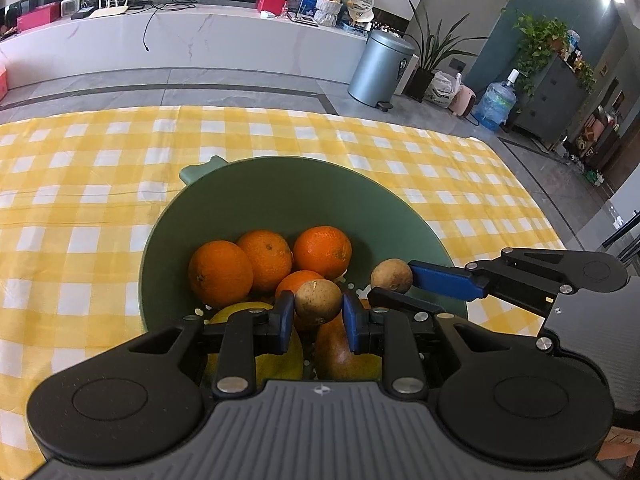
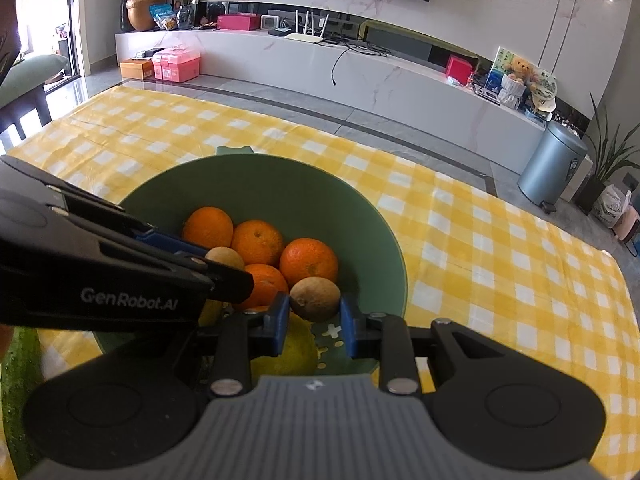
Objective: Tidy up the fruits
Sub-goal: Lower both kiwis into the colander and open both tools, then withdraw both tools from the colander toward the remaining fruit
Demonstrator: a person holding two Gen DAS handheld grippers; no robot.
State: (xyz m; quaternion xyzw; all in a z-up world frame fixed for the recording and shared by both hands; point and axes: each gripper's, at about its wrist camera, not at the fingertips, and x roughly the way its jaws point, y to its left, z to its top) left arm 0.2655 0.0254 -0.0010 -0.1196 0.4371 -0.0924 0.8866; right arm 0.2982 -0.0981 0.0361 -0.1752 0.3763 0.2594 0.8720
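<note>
A green bowl [image 1: 280, 164] [image 2: 360, 208] stands on the yellow checked tablecloth and holds several oranges [image 1: 220, 272] [image 2: 308, 262], a yellow citrus fruit [image 1: 280, 356] [image 2: 288, 352] and a brownish pear [image 1: 336, 348]. Over the bowl's near side, my left gripper [image 1: 317, 306] is shut on a brown kiwi [image 1: 318, 300]. In the right wrist view that gripper [image 2: 224, 264] reaches in from the left with its kiwi [image 2: 224, 258]. My right gripper [image 2: 314, 306] is shut on a second kiwi [image 2: 315, 299], just right of the first. In the left wrist view it [image 1: 392, 280] enters from the right with its kiwi [image 1: 391, 276].
The checked tablecloth [image 1: 100, 184] [image 2: 500, 264] spreads around the bowl on all sides. A green speckled thing [image 2: 18, 372] lies at the table's near left corner. Beyond the far edge are floor, a metal bin [image 1: 380, 68] and a long white cabinet [image 2: 360, 76].
</note>
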